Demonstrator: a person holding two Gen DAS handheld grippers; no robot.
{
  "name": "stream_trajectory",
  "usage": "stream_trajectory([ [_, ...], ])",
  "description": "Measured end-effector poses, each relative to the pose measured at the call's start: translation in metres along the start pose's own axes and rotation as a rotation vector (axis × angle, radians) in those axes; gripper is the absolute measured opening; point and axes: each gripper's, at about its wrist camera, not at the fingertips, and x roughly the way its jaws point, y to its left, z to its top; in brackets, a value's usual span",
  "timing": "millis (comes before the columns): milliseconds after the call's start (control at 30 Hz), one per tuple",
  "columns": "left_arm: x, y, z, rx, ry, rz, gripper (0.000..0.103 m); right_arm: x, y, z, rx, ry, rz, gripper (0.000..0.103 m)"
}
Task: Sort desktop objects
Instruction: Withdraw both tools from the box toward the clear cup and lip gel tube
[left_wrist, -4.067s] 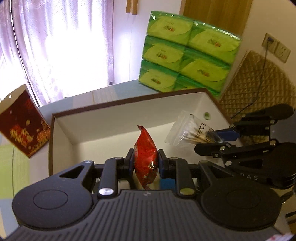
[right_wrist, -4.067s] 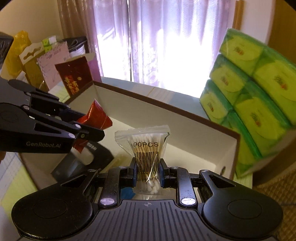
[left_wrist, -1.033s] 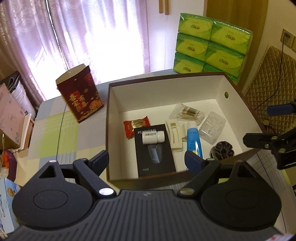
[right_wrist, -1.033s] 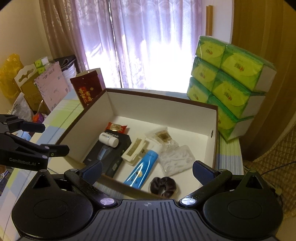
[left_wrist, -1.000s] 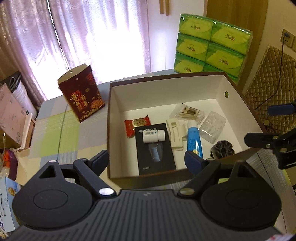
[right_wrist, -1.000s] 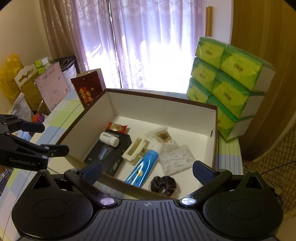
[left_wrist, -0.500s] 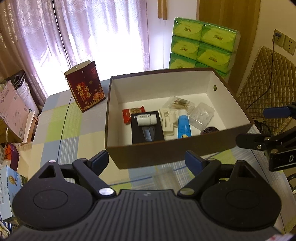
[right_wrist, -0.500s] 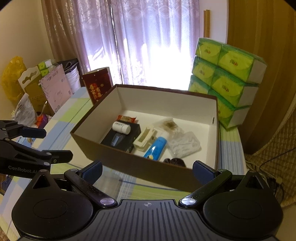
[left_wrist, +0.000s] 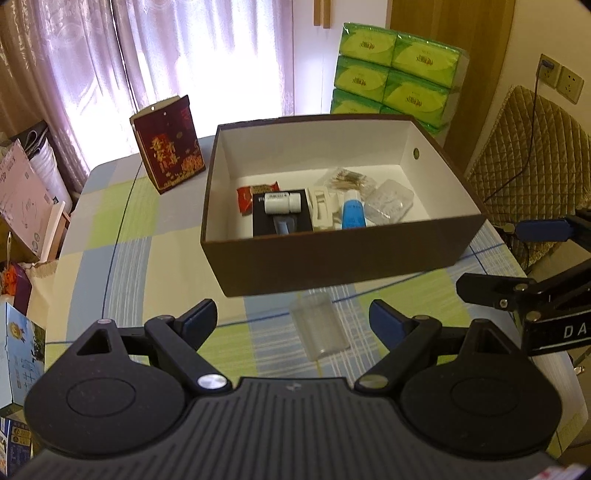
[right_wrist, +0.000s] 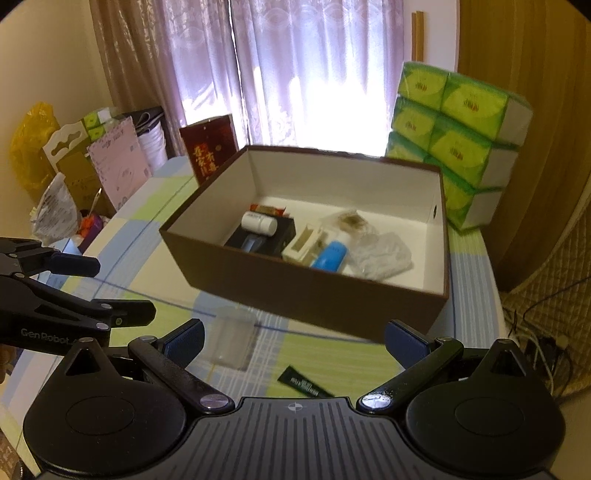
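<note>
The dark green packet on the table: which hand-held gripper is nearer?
Right. The packet lies just ahead of the right hand-held gripper, between its open fingers; the left hand-held gripper is off to its left.

Bright daylight through sheer lilac curtains (left_wrist: 177, 62) at back window. Pale wall strip beside them, wooden door panel (left_wrist: 454, 33) at right. Wall sockets (left_wrist: 561, 79) on cream wall, cable hanging down. Quilted tan chair back (left_wrist: 532, 147) at right edge. Table under checked green-blue cloth (left_wrist: 122, 236). Cardboard boxes (right_wrist: 77, 166) stacked along left wall.
</note>
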Motion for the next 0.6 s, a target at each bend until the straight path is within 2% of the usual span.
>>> stream_trajectory([
  [600, 0.034, -0.001, -0.047, -0.022, 0.121, -0.008, 0.087, 0.035, -0.019, -0.062, 0.089, 0.136, 0.005, 0.101],
])
